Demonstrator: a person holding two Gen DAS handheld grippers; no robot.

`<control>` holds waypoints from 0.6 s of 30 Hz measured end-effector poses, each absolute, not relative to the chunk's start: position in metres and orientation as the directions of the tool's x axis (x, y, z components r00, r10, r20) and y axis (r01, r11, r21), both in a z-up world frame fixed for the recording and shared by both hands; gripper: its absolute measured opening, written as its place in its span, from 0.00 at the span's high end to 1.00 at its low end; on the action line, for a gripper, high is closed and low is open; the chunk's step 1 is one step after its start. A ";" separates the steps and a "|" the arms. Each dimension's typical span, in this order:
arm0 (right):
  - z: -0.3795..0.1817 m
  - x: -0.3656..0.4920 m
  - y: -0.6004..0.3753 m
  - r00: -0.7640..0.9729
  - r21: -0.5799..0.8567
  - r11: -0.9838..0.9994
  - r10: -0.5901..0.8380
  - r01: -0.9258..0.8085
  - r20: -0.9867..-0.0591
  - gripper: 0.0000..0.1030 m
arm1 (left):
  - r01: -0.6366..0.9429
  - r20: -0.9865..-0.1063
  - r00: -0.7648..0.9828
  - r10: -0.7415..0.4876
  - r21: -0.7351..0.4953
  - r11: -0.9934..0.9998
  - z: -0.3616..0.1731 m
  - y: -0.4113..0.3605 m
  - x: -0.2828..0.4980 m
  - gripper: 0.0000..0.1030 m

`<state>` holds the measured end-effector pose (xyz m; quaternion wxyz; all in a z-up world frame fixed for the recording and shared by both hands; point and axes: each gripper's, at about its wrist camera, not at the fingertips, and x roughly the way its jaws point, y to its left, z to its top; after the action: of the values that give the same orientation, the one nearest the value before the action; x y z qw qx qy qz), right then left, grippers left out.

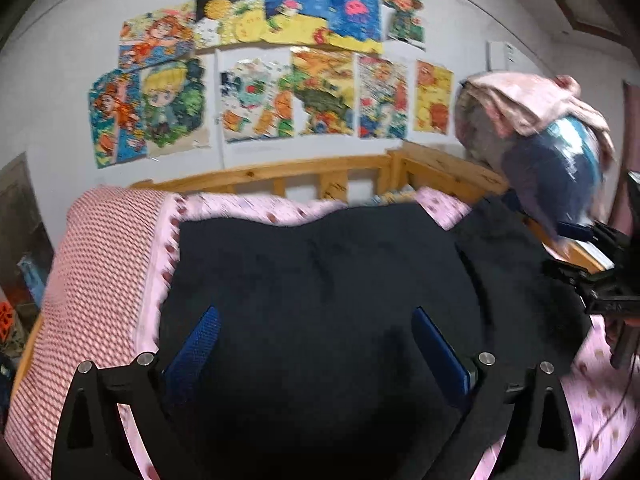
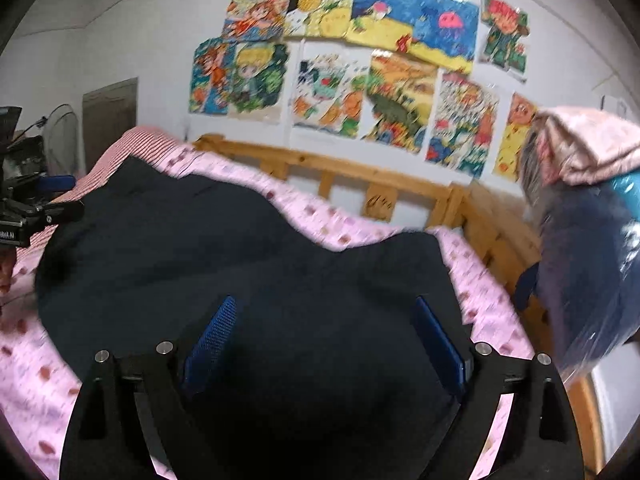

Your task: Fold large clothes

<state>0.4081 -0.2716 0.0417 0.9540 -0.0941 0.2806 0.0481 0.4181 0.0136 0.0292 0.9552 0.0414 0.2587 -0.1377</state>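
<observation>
Pink patterned bed (image 1: 592,396) carries the dark garment (image 1: 320,280) spread across its middle. I hold my left gripper (image 1: 316,344) and right gripper (image 2: 324,332) above it, jaws apart, empty. At the bed's right edge, a clear plastic bag (image 2: 588,264) holds bundled fabric.

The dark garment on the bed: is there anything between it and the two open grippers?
Nothing visible is in the way. The left gripper and the right gripper are both open directly over the dark garment, which lies spread on the pink bedsheet. No other object shows between the fingers and the cloth.
</observation>
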 end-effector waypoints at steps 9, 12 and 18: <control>-0.002 0.427 -0.265 0.771 -0.093 0.976 0.097 -0.199 -0.630 0.16 | 0.274 -0.521 0.839 -0.159 0.151 0.950 0.000 -0.013 0.434 0.02; -0.008 0.445 -0.263 0.773 -0.110 0.976 0.080 -0.190 -0.629 0.11 | 0.243 -0.513 0.846 -0.145 0.128 0.962 0.000 -0.014 0.452 0.00; -0.015 0.480 -0.261 0.744 -0.132 0.979 0.028 -0.155 -0.668 0.10 | 0.202 -0.549 0.829 -0.108 0.115 0.973 -0.001 -0.015 0.493 0.00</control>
<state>0.4803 -0.2611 -0.0154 0.9294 -0.0896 0.3547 0.0494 0.4931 -0.0152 -0.0015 0.9526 0.0844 0.2807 -0.0814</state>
